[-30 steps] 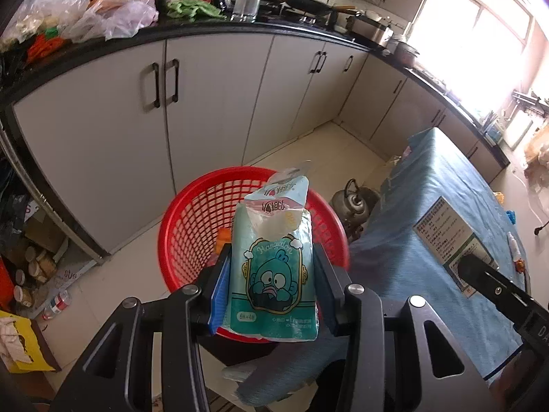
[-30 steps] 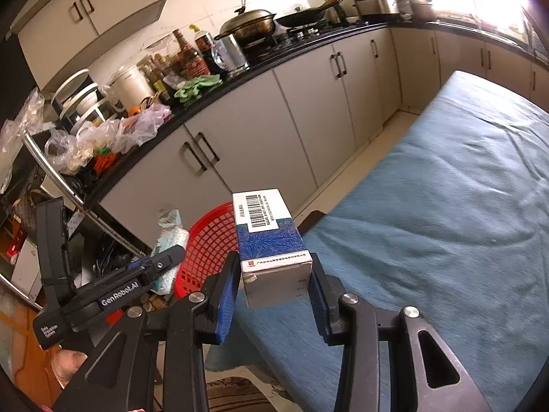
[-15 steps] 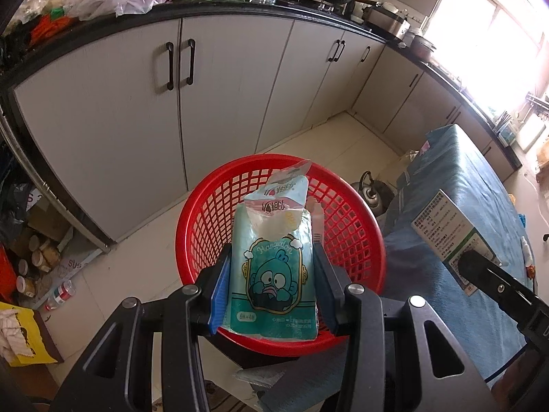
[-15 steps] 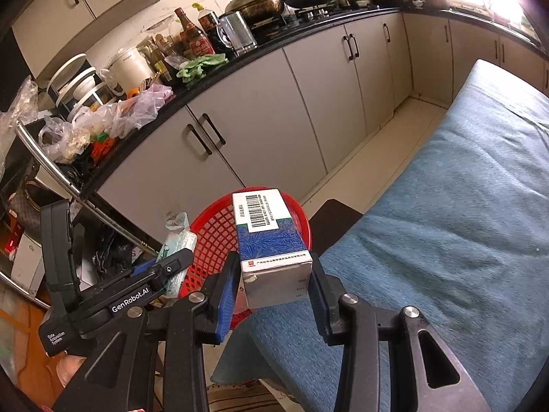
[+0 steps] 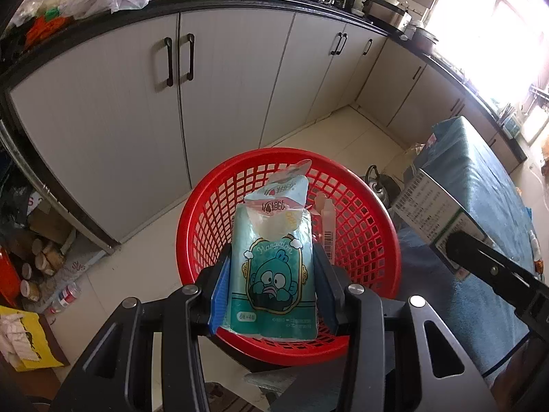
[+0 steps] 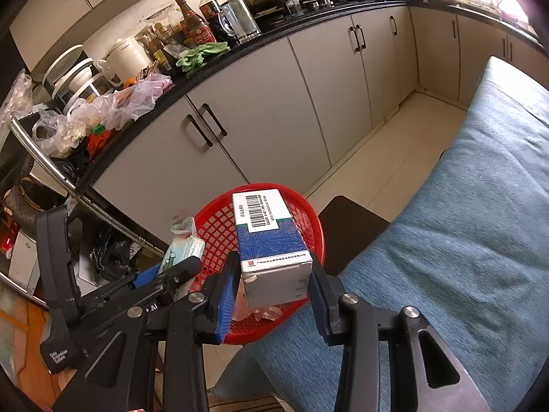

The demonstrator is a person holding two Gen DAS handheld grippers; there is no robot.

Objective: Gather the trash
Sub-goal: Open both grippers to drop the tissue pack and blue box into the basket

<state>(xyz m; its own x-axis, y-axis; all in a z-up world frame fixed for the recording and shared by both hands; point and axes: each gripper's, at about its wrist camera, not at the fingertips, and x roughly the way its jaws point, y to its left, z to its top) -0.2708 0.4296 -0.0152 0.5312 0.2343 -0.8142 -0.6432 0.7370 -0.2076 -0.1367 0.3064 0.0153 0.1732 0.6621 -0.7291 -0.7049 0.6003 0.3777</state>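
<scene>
My left gripper (image 5: 272, 279) is shut on a teal tissue pack (image 5: 272, 267) with a cartoon fish on it, held over the red mesh basket (image 5: 206, 213). The right gripper (image 6: 274, 281) is shut on a blue and white carton (image 6: 271, 240) with a barcode label, held above the basket's (image 6: 308, 213) near rim. In the right wrist view the left gripper (image 6: 178, 267) with the tissue pack (image 6: 183, 243) sits at the basket's left side. The carton (image 5: 429, 209) shows at the right of the left wrist view. A small tube (image 5: 327, 223) lies inside the basket.
The basket stands on a dark stool (image 6: 350, 223) between grey kitchen cabinets (image 5: 171, 103) and a table with a blue cloth (image 6: 463, 240). A kettle (image 5: 377, 182) sits on the floor behind the basket. Bags and bottles crowd the black counter (image 6: 137, 103). Clutter lies on the floor at left (image 5: 41, 267).
Both grippers have moved toward and down over the red basket, which now looks larger and lies under the tissue pack and the carton. Both grips are unchanged.
</scene>
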